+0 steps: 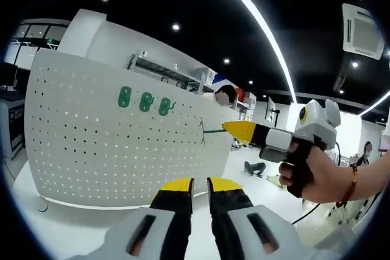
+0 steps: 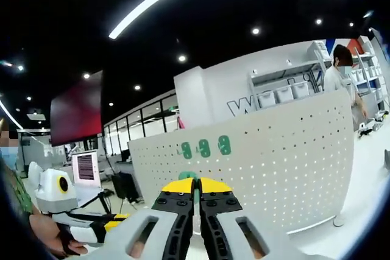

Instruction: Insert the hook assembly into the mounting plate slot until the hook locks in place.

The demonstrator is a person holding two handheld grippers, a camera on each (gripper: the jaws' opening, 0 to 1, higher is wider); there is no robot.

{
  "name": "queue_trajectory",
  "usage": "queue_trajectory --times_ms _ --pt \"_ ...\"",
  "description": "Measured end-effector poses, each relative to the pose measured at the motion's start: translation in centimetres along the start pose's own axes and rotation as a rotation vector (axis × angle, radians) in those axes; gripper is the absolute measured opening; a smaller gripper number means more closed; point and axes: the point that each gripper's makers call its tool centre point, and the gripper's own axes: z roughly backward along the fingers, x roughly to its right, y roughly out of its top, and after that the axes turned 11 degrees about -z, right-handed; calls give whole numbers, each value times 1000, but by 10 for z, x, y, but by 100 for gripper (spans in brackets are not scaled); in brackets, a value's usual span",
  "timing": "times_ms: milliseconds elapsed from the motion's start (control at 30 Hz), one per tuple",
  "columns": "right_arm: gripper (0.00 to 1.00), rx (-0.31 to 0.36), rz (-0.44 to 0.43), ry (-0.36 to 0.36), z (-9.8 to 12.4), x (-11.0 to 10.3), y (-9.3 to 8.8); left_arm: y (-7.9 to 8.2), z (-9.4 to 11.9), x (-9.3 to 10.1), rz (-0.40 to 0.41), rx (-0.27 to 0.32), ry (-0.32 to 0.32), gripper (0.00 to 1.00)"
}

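White pegboard (image 1: 116, 144) stands upright on the desk (image 1: 67, 235), w/ three green hooks (image 1: 145, 101) mounted near its top edge. Right gripper (image 1: 234, 128), fingers pressed together, pinches a green hook (image 1: 213, 130) at the board's right edge. Left gripper (image 1: 194, 182) fingers slightly spread, holding nothing.

In the left gripper view, a pegboard panel (image 1: 116, 138) stands upright on a table (image 1: 55, 226), filling the nine o'clock side. Three mounting plates (image 1: 145, 101) sit in a row on its upper face, at eleven o'clock from centre. A hook (image 1: 210, 130) juts off the panel's three o'clock edge, held by the right gripper (image 1: 234, 130), which enters from three o'clock. The left gripper (image 1: 193, 186) sits at six o'clock, before the panel.
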Motion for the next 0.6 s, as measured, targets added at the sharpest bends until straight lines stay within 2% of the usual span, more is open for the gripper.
queue_trajectory --times_ms 400,600 --pt "0 -32 -49 38 8 -18 -17 10 -13 4 -22 6 8 3" --pt "0 -41 -57 58 9 -27 -21 12 -16 3 -20 11 10 5"
